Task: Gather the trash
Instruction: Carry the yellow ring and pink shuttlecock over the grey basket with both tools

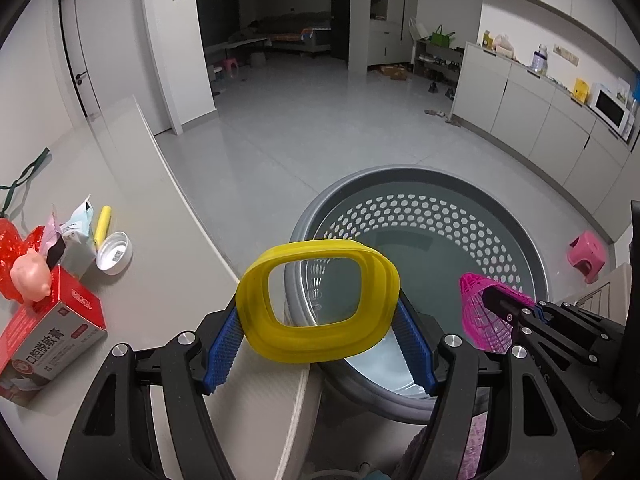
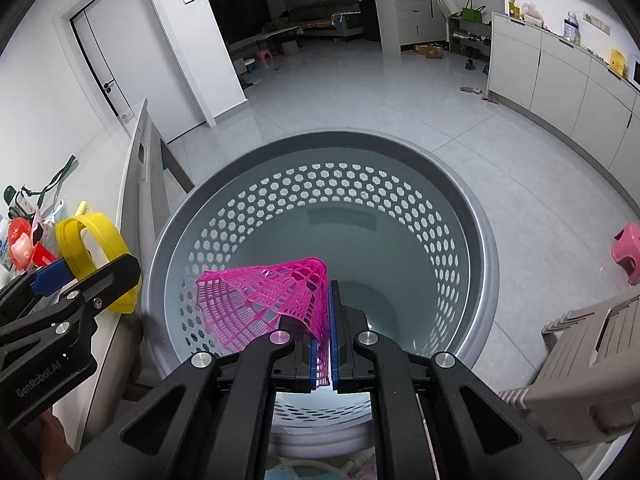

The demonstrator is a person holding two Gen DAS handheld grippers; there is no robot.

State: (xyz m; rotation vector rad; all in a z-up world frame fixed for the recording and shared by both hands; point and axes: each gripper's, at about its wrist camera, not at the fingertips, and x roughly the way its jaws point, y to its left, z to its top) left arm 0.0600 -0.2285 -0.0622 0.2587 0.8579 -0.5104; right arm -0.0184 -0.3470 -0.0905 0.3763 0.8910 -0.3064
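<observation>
My left gripper [image 1: 318, 312] is shut on a yellow plastic ring [image 1: 280, 344], its blue pads pressing both sides; the ring hangs at the table's edge, over the near rim of a grey perforated basket [image 1: 472, 184]. My right gripper [image 2: 330, 300] is shut on a pink plastic mesh [image 2: 256, 300], which fans out to the left above the inside of the basket [image 2: 472, 216]. In the left wrist view the pink mesh [image 1: 476, 316] shows at the right. In the right wrist view the yellow ring [image 2: 92, 236] shows at the left. Nothing lies in the visible part of the basket.
On the table [image 1: 160, 280] to the left lie a red-and-white box [image 1: 48, 344], a pink toy figure [image 1: 32, 276], a white lid [image 1: 114, 250], a yellow tube [image 1: 102, 224] and small packets [image 1: 76, 232]. A pink stool [image 1: 588, 254] and a beige stool [image 2: 592, 352] stand on the floor at the right.
</observation>
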